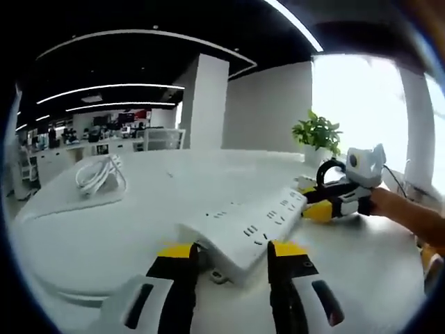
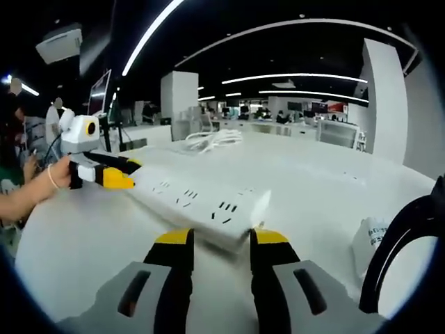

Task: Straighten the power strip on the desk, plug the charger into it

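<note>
A long white power strip (image 1: 243, 223) lies on the round white desk (image 1: 104, 236). My left gripper (image 1: 231, 252) is shut on its near end, one yellow-tipped jaw on each side. The right gripper (image 1: 321, 205), held by a hand, grips the strip's far end. In the right gripper view the same strip (image 2: 195, 198) runs away from my right gripper (image 2: 221, 238), which is closed on that end, to the left gripper (image 2: 118, 174) at the other end. A coiled white charger cable (image 1: 101, 174) (image 2: 212, 141) rests farther back on the desk, apart from the strip.
A potted green plant (image 1: 318, 132) stands at the desk's far edge near the bright window. A small white packet (image 2: 368, 243) and a black curved piece (image 2: 400, 243) sit at the right. Office desks and monitors (image 2: 101, 94) fill the background.
</note>
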Demonstrator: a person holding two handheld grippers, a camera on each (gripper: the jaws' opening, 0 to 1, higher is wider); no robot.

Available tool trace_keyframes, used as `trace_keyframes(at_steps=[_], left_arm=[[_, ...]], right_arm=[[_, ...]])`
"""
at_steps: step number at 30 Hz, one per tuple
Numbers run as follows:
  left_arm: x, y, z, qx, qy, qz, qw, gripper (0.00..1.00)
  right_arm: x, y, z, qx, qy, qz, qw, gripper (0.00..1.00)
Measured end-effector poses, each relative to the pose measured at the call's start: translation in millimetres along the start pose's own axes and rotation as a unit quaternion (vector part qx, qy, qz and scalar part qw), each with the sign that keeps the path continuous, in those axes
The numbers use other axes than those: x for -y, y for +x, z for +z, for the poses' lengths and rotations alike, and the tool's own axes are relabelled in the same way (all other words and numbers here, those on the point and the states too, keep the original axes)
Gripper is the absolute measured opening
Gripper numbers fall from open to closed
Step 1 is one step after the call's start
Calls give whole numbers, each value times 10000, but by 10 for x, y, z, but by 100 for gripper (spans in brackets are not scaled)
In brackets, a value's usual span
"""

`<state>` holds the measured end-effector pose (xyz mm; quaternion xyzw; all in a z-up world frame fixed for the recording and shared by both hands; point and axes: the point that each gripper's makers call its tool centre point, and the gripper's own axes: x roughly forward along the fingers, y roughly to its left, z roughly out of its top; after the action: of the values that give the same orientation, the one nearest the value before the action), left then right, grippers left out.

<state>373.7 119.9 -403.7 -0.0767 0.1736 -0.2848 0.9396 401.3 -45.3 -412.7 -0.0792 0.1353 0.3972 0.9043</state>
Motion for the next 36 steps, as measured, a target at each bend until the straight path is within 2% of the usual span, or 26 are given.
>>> trace_keyframes(at_steps=[1, 3, 5, 12, 13, 14, 19, 22, 23, 25, 28, 31, 36], left_arm=[[-49, -16, 26, 24, 69, 13, 10000, 29], [-40, -9, 33, -4, 77, -20, 10000, 28], [11, 4, 20, -75, 347, -38, 9994, 32], [75, -18, 4, -288, 751, -99, 9967, 43], [53, -29, -58, -491, 876, -29, 9949, 44], [62, -22, -39, -398, 1128, 20, 9928, 44], [116, -49, -73, -498, 1200, 90, 9915, 46], [134, -44, -103, -514, 1173, 104, 9917, 53], [129, -41, -116, -534, 1198, 145, 9913, 59], [98, -23, -173, -674, 1303, 221, 9889, 66], [103, -13, -166, -644, 1352, 237, 9884, 64], [88, 2, -142, -615, 1341, 238, 9888, 53], [70, 19, -133, -651, 1321, 179, 9889, 52]], right_arm=[[-4, -7, 0, 1, 2, 0, 10000, 31], [-12, -20, -2, -10, 2, 8, 10000, 30], [-14, -27, -3, -20, -6, 9, 10000, 30], [13, -52, 4, -14, -41, 16, 10000, 26], [18, -60, 4, -13, -49, 17, 10000, 26], [23, -68, 6, -8, -46, 21, 10000, 25], [9, -74, 19, 33, -62, 76, 9999, 27], [-23, -54, 30, 48, -174, 131, 9998, 34], [-25, -41, 34, 43, -284, 99, 9995, 36], [-35, -29, 36, 39, -394, 105, 9992, 39], [-31, -6, 24, 21, -439, 106, 9990, 37], [-5, -2, 4, -13, -404, 46, 9992, 31], [-9, -17, 3, -6, -238, 71, 9997, 30]])
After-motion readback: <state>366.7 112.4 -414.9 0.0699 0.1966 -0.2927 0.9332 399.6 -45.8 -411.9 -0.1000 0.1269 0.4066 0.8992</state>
